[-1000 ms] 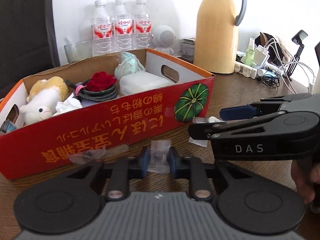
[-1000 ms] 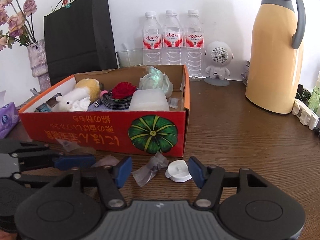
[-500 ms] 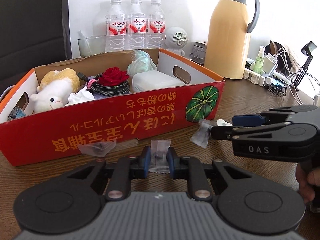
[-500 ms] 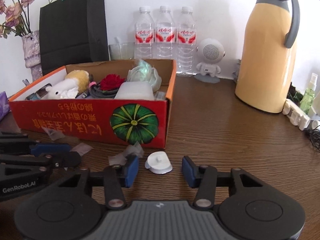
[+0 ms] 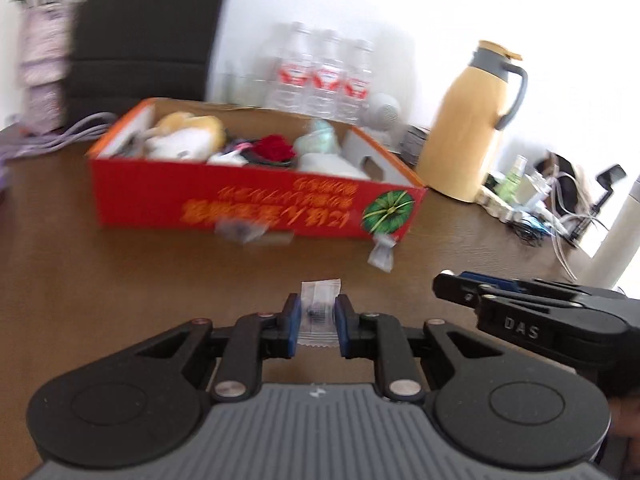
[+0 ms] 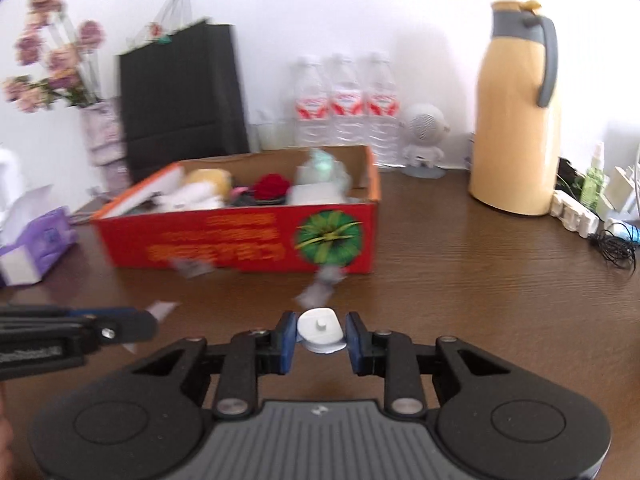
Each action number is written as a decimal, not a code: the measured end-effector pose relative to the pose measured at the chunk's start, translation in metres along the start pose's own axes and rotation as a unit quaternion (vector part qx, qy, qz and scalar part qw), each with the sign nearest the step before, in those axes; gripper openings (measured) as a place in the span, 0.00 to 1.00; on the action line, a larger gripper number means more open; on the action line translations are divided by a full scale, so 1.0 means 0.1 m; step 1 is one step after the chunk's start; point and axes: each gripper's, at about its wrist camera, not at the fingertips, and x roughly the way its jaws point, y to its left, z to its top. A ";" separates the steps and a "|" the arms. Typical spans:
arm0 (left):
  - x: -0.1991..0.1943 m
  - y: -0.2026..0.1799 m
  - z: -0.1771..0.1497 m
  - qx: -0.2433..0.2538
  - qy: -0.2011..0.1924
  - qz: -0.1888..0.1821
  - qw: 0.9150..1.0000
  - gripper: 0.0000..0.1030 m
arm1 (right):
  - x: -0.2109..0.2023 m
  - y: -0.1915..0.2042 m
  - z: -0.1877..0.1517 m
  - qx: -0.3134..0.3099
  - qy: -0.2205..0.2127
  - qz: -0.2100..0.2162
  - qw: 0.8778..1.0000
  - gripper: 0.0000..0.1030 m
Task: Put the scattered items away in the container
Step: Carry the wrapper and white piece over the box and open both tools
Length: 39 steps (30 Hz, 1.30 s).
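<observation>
My left gripper (image 5: 318, 320) is shut on a small clear packet (image 5: 319, 309) with a dark bit inside, held above the wooden table. My right gripper (image 6: 320, 336) has its jaws closing, and both blue pads press on a white round cap (image 6: 320, 329) between them. The red cardboard box (image 5: 256, 200) stands further back, filled with a plush toy (image 5: 188, 138), a red rose (image 5: 276, 147) and other items. Two loose clear wrappers (image 6: 192, 267) (image 6: 325, 282) lie on the table by the box's front wall. Each gripper shows at the edge of the other's view.
A yellow thermos (image 6: 516, 120) stands at the back right, with three water bottles (image 6: 344, 100) and a small white speaker (image 6: 424, 144) behind the box. A black bag (image 6: 180, 96), a vase of flowers (image 6: 100, 136) and a purple tissue pack (image 6: 36, 244) stand left. Cables and a power strip (image 6: 576, 212) lie at the far right.
Both grippers have drawn back from the box, which now looks smaller and farther. The right jaws have closed from wide onto the white cap. The left still holds its packet.
</observation>
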 end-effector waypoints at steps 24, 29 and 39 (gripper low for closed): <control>-1.29 -0.20 -0.51 0.068 -0.185 0.126 0.972 0.18 | -1.25 0.54 -0.64 -0.002 -0.107 0.083 0.991 0.24; -1.15 -0.10 0.28 0.070 -0.264 0.130 0.953 0.18 | -1.08 0.37 -0.02 0.012 -0.149 0.098 0.984 0.24; -0.58 0.00 1.98 0.059 -0.244 0.109 0.962 0.19 | -0.80 0.20 1.84 -0.006 -0.242 0.059 0.968 0.25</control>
